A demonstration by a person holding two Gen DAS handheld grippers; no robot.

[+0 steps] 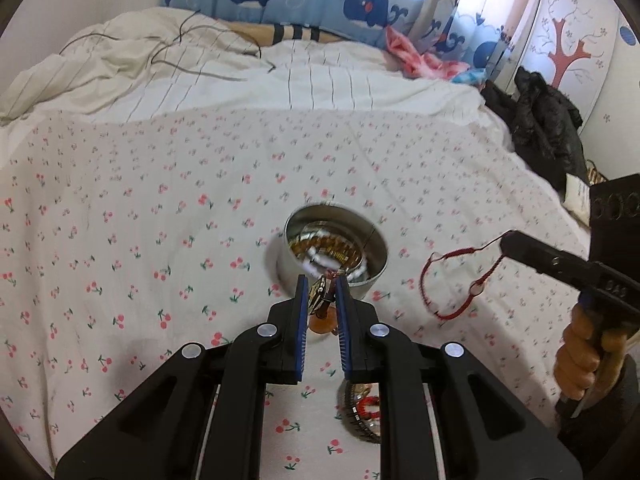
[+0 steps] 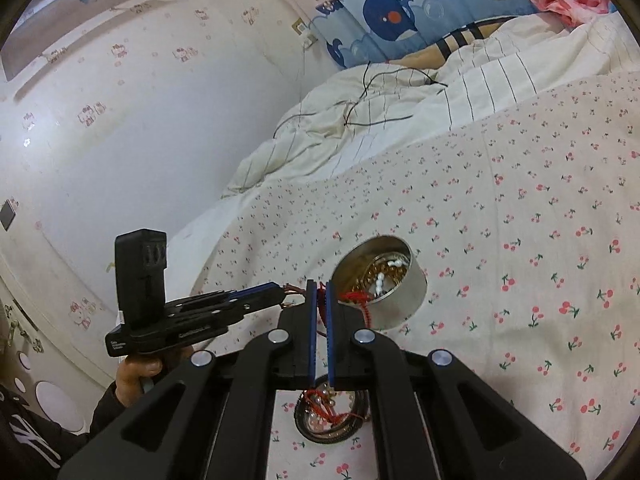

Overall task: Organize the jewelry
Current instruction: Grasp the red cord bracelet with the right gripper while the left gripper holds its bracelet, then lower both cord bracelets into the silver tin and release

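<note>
In the left wrist view my left tool (image 1: 322, 286) sits at lower centre, its blue pads nearly together and pinching a small piece of jewelry (image 1: 320, 300): a gold-and-dark bit with an amber bead hanging below. It is too blurred to name. Just above the tips stands the tin (image 1: 378, 256), a round metal one on the cherry-print bed (image 1: 120, 220), with gold and white beads inside. At right my right tool (image 1: 510, 245) comes in from the frame edge, closed on a red cord bracelet (image 1: 448, 280) that hangs as a loop over the sheet, right of the tin. Between my left tool's arms at the bottom lies a dark lid or dish (image 1: 360, 420) with more pieces in it.

In the right wrist view my right tool (image 2: 319, 286) is at centre, pads shut on the red cord (image 2: 354, 297), which trails toward the tin's (image 2: 412, 292) near rim. My left tool (image 2: 280, 290) reaches in from the left, tips just beside mine, copper-coloured bits showing at its end. The dark dish (image 2: 340, 434) of jewelry shows below, between my arms.

I judge we are mid-transfer: both pieces lifted, neither yet in the tin. Next each tool needs carrying over the tin's mouth, then opening, taking care the cord's loop doesn't drape outside the rim.
</note>
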